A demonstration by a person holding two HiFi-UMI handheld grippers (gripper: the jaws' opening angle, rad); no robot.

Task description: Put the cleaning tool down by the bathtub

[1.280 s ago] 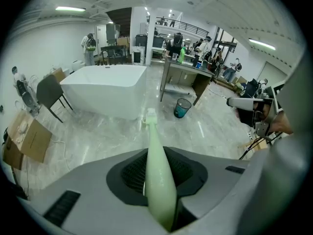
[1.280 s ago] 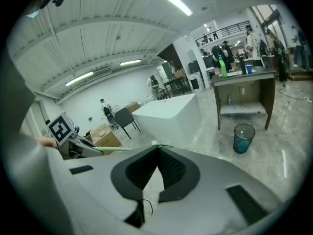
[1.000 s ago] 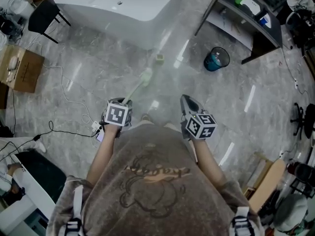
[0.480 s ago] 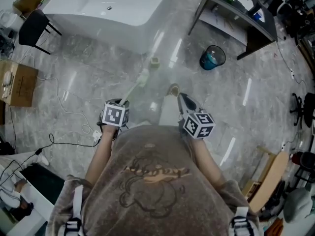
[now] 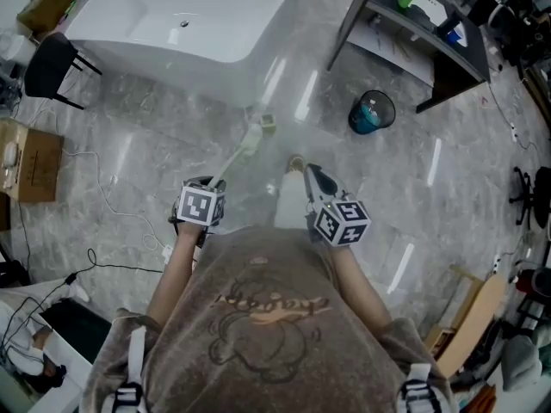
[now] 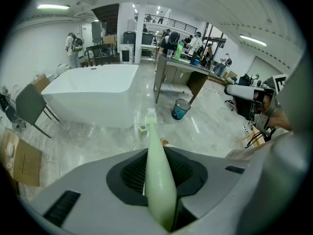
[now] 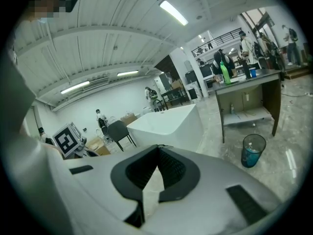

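Note:
A white bathtub (image 5: pixel 185 24) stands on the grey marble floor ahead of me, also in the left gripper view (image 6: pixel 93 89) and the right gripper view (image 7: pixel 168 124). My left gripper (image 5: pixel 211 183) is shut on the pale green handle of a long cleaning brush (image 5: pixel 237 155), whose head points at the tub's near corner. In the left gripper view the handle (image 6: pixel 159 180) runs out between the jaws of the left gripper (image 6: pixel 155 153) to the brush head. My right gripper (image 5: pixel 312 175) hangs beside it at waist height, its jaws (image 7: pixel 157 148) meeting at the tips with nothing held.
A small pale green object (image 5: pixel 269 124) lies on the floor by the tub's corner. A blue-lined waste bin (image 5: pixel 368 113) stands before a dark desk (image 5: pixel 413 24). A black chair (image 5: pixel 47 63), a cardboard box (image 5: pixel 30 157) and loose cables (image 5: pixel 112 205) are at the left.
The tub, bin and desk have slid down the head view as I walked nearer. A foot has stepped forward between the grippers. Both grippers keep their pose and the left keeps the brush.

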